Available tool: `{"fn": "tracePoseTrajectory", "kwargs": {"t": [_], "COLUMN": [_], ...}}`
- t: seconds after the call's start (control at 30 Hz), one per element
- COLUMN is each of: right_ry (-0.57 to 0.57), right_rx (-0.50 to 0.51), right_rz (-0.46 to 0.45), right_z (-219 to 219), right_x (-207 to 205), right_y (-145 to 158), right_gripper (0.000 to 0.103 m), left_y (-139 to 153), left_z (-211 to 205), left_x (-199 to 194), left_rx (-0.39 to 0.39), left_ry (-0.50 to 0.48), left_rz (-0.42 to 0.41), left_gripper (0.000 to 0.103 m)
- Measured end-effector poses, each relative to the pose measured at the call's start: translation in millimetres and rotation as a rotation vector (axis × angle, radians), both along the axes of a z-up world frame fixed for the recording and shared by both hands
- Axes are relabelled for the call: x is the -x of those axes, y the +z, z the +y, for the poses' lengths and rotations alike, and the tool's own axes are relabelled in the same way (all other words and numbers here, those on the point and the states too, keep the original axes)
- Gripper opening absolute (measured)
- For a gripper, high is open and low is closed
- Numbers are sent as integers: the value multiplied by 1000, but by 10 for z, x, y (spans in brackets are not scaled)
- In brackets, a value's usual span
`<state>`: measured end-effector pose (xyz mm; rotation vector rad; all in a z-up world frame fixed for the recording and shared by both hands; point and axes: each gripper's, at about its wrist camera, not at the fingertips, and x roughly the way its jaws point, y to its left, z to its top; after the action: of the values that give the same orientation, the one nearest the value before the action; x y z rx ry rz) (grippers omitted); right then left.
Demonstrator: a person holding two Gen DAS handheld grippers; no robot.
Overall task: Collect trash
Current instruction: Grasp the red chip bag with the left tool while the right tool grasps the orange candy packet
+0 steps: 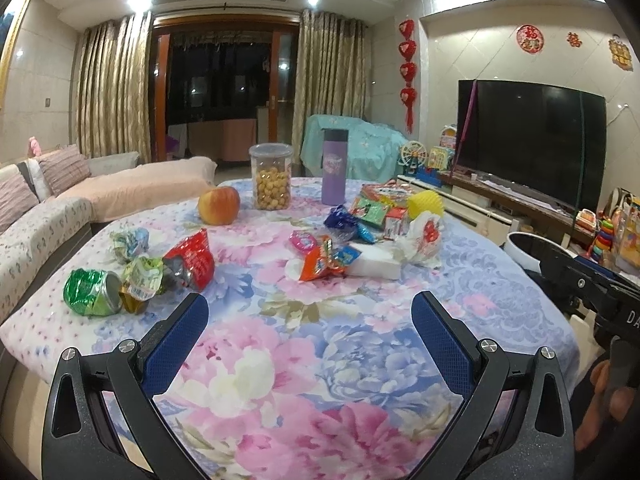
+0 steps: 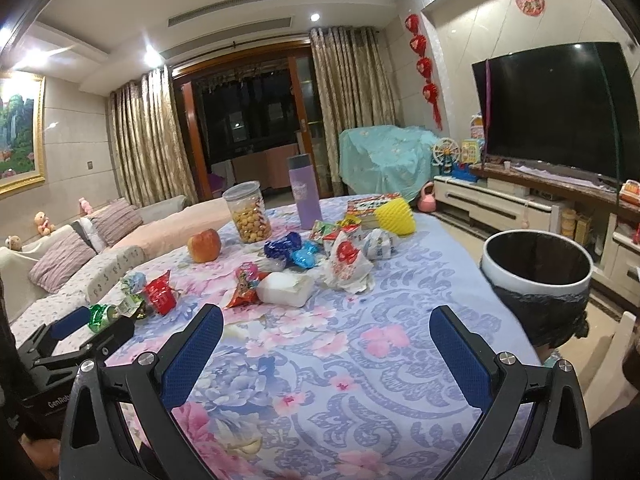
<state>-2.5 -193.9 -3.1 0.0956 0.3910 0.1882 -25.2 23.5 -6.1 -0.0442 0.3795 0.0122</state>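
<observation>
Both grippers, left (image 1: 310, 340) and right (image 2: 326, 354), hover with jaws apart and nothing between them over the floral table (image 1: 304, 360). Beyond lie one crushed green can (image 1: 93, 293), one red wrapper (image 1: 192, 260) and more crumpled trash. One apple (image 1: 219, 205), one snack jar (image 1: 270, 176), one purple bottle (image 1: 334, 167) stand behind; one bin (image 2: 536, 264) sits right.

left gripper (image 1: 310, 334): jaws wide apart, holding nothing | right gripper (image 2: 326, 348): same

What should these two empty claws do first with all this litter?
Probably ease the left gripper, open and empty, toward the crushed green can at the table's near left; the trash bin waits beside the right gripper, also open.
</observation>
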Motion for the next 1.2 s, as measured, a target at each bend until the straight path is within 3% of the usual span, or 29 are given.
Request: {"fn": "tracePoseTrajectory", "kwargs": {"t": [0.27, 0.7, 0.97, 1.03, 1.2], "right_ry": [61, 129, 206, 217, 230], "right_rx": [3, -65, -49, -56, -58], "right_rz": [60, 186, 265, 288, 331], "right_z": [181, 500, 853, 904, 990], "right_x": [-250, -891, -1316, -1433, -1660], "right_y": [-102, -279, -406, -454, -557], "right_gripper": [103, 102, 77, 66, 58], "left_y": [-183, -311, -378, -394, -455], "left_z": [361, 880, 1057, 1091, 1183], "left_x": [-256, -745, -1142, -1222, -1423], "left_rx": [22, 7, 0, 1, 2], "left_ry": [97, 196, 212, 217, 231], "left_rz": [89, 164, 227, 235, 269], "left_gripper": [103, 103, 93, 93, 91]}}
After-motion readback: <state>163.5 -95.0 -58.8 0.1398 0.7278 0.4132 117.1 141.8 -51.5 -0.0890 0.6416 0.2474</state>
